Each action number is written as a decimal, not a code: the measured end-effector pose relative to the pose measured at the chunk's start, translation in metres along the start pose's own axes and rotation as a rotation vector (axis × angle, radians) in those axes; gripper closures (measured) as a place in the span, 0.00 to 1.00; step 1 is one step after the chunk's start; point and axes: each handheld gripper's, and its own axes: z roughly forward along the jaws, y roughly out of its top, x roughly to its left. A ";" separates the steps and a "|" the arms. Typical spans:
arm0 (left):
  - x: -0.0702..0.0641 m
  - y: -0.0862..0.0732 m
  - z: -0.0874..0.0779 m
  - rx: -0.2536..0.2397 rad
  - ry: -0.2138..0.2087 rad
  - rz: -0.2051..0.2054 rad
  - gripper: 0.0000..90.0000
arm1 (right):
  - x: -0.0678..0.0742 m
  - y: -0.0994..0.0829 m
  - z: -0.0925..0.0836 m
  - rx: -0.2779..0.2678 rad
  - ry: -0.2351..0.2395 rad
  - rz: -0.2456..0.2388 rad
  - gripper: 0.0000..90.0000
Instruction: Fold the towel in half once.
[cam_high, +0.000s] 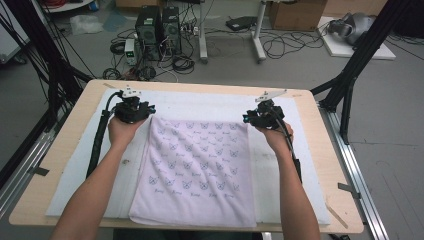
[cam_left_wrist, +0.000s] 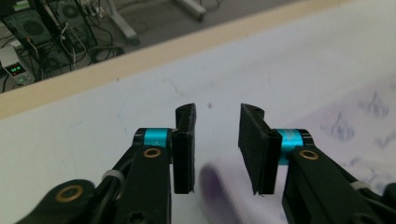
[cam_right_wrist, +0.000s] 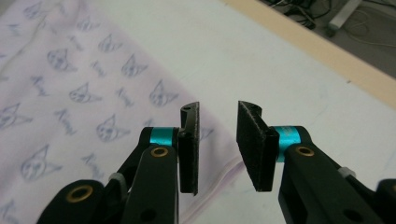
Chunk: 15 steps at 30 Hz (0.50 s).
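- Flat on the white padded mat (cam_high: 210, 102) that covers the pale wooden worktop (cam_high: 75, 117) lies a lilac rectangular cloth printed with small cat faces (cam_high: 197, 167); its near edge reaches the front of the mat.
- At the cloth's far left corner sits the left hand-held gripper (cam_high: 134, 111), gripped in the person's left hand (cam_high: 122, 131).
- Seen in the left gripper view, the left hand-held gripper (cam_left_wrist: 217, 151) has its jaws parted, nothing pinched between them; a blurred lilac edge of the cloth (cam_left_wrist: 224, 191) shows below the gap, seemingly loose.
- At the far right corner sits the right hand-held gripper (cam_high: 260, 117), in the right hand (cam_high: 277, 137).
- In the right gripper view, the right hand-held gripper (cam_right_wrist: 217, 147) also stands open above the cloth's hemmed corner (cam_right_wrist: 224, 179), pads clear of the fabric.
- Beyond the worktop, black computer towers (cam_high: 157, 25) stand on the grey floor among cables.
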 end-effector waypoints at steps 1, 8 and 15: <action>0.002 -0.006 -0.002 0.018 -0.002 0.002 0.70 | 0.001 -0.005 0.001 0.008 0.012 0.003 0.75; -0.002 -0.033 -0.037 -0.001 -0.099 0.032 0.67 | 0.024 -0.031 -0.012 0.012 0.086 -0.020 0.69; -0.030 -0.057 -0.076 -0.026 -0.219 0.117 0.65 | 0.068 -0.048 -0.033 -0.023 0.175 -0.097 0.66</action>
